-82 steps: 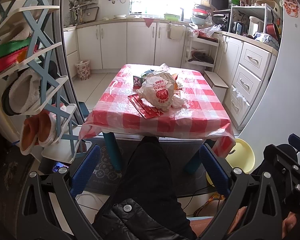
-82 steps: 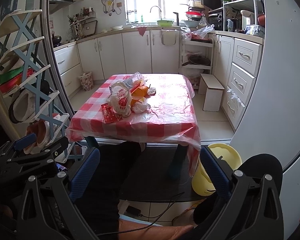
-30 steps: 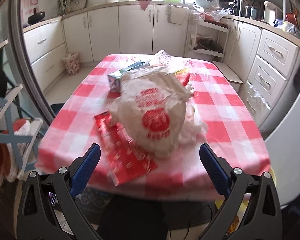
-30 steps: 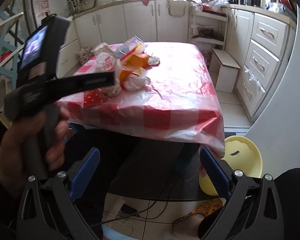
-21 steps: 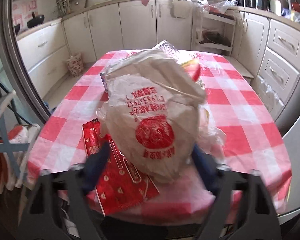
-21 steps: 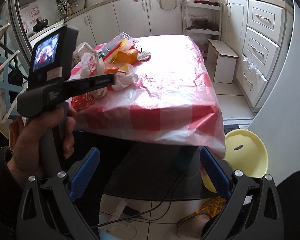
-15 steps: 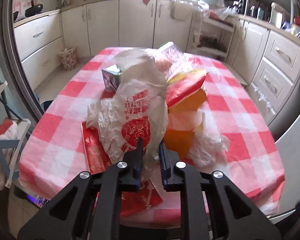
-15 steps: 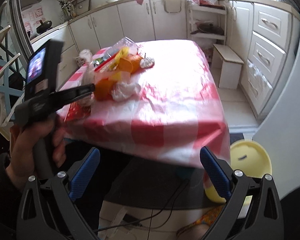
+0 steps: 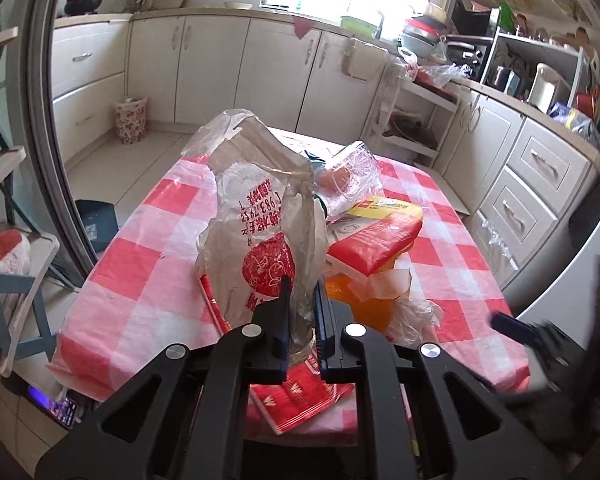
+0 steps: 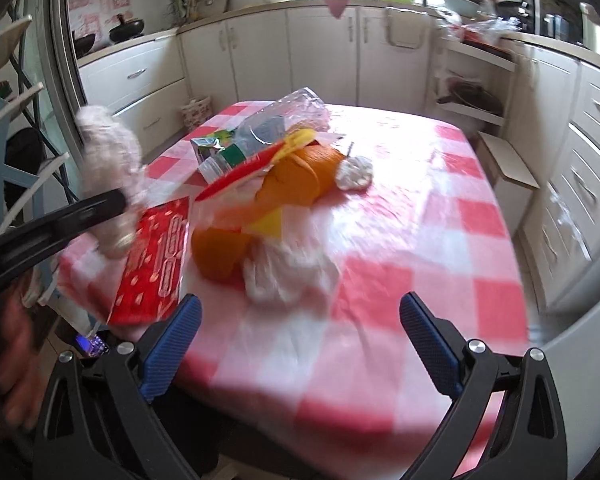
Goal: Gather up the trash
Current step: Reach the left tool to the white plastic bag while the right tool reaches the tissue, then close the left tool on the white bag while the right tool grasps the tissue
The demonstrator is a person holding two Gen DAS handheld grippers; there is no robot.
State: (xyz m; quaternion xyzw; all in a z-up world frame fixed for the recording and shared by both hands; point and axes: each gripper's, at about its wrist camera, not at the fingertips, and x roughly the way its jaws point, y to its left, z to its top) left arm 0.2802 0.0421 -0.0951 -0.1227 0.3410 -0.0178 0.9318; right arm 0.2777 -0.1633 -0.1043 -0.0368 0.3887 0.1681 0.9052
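Note:
A white plastic bag [image 9: 268,216] with red print stands pulled up from the pile of trash on the red-checked table [image 9: 152,248]. My left gripper [image 9: 302,284] is closing on the bag's lower edge, its pads pinching the film. Beside the bag lie a flat red packet [image 9: 300,396], a red and yellow packet [image 9: 380,236], an orange wrapper [image 10: 300,176], a clear bottle [image 9: 348,176] and crumpled white plastic [image 10: 284,272]. My right gripper [image 10: 300,312] hangs open over the table's near edge, just short of the crumpled plastic, with nothing between its fingers.
A small green carton [image 10: 212,146] and a white wad [image 10: 354,172] lie behind the pile. A flowered waste basket [image 9: 130,120] stands on the floor by the cabinets. A shoe rack [image 9: 8,264] is at the left, and drawers [image 9: 540,184] line the right.
The left gripper went from wide open to shut on the white bag and drew it up and left off the pile. The right gripper moved forward over the table's edge.

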